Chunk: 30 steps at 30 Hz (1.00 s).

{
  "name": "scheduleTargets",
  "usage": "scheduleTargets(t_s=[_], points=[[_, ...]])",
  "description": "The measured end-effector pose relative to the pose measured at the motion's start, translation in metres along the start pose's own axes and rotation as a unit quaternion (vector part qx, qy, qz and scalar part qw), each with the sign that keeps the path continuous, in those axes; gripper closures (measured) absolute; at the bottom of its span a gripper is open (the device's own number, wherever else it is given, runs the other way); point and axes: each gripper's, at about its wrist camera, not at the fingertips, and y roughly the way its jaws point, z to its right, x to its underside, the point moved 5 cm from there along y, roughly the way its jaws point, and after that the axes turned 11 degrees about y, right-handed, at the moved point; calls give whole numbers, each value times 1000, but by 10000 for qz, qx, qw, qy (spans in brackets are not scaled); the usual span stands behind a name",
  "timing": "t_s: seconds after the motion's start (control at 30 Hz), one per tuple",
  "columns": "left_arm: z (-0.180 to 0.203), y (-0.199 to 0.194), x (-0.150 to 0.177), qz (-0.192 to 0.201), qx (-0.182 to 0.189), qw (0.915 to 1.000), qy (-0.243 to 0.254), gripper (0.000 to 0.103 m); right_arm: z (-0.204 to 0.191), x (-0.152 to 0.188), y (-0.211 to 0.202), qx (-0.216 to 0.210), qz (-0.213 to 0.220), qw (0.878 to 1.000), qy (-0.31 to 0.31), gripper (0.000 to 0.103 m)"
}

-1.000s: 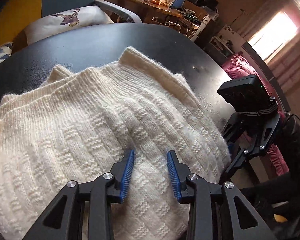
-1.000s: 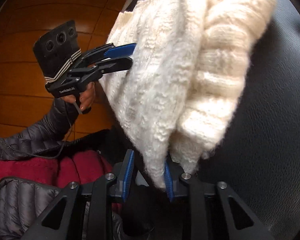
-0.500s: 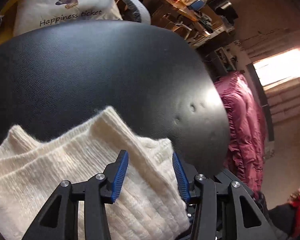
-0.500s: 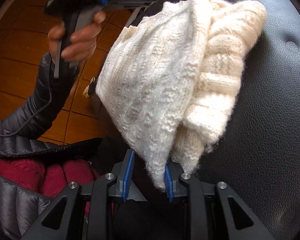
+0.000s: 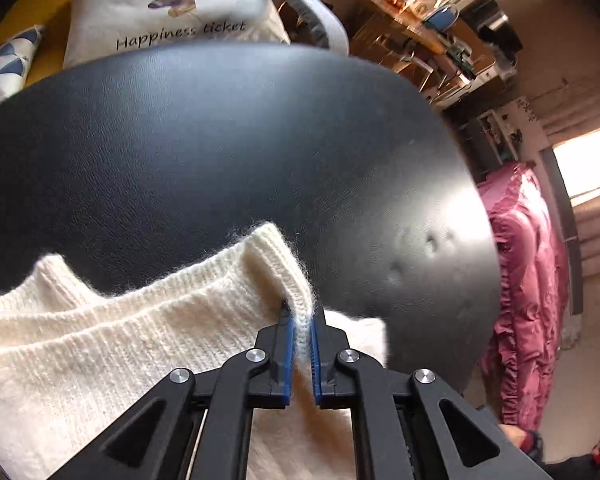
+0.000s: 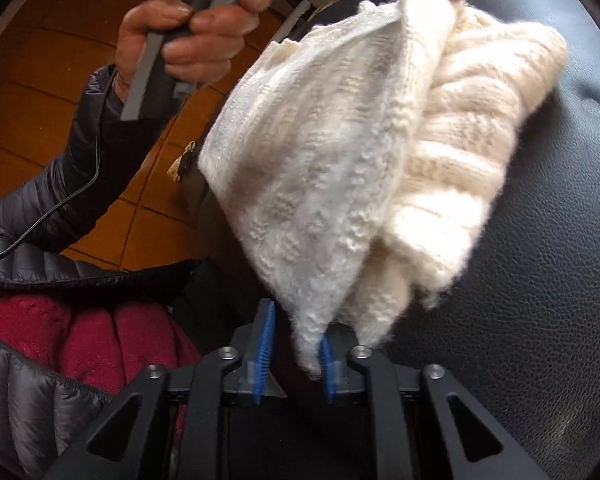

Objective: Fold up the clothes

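sweater (image 5: pixel 100 344) cream, ribbed, bunched | left tongs (image 5: pixel 300 320) clamp its edge | right tongs (image 6: pixel 292 344) parted

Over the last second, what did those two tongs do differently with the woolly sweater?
The left tongs, open above the cream sweater a second ago, moved forward to its ribbed edge and closed on it. The right tongs kept the sweater's other corner between their pads, and the sweater stayed on the black surface.
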Motion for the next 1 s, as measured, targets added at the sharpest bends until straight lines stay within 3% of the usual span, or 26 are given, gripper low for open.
scheduleTargets(t_s=[0.03,0.2,0.27,0.4,0.43,0.47,0.6,0.77,0.87,0.93,1.0], points=[[0,10,1,-140,61,9998,-87,96,2,-1,0,-33,6,10000,26,93],[-2,14,-6,-107,388,9982,-456,93,7,-5,-1,-249,42,9995,199,99],[-7,6,-6,-93,586,9961,-660,84,7,-6,-3,-302,89,9989,337,99],[-6,-37,-5,547,920,9916,-721,72,2,-2,-20,-28,314,9979,562,85],[-6,-51,-2,726,905,9912,-637,65,-2,-2,-31,167,498,9972,541,75],[-9,-65,4,883,864,9908,-558,60,-7,-2,-41,405,696,9956,487,72],[-15,-102,40,1327,404,9902,-176,56,-30,-11,-67,1027,1324,9854,294,72],[-55,-120,100,1546,-78,9879,-22,55,-59,-42,-71,1373,1962,9708,-128,72],[-84,-101,136,1398,-303,9896,-125,55,-60,-68,-51,1504,2055,9670,21,72],[-95,-80,150,1263,-257,9914,-220,55,-40,-73,-32,2103,1782,9606,361,74],[-97,-82,158,1532,-152,9877,-283,55,-15,-66,-38,2300,1665,9568,617,75]])
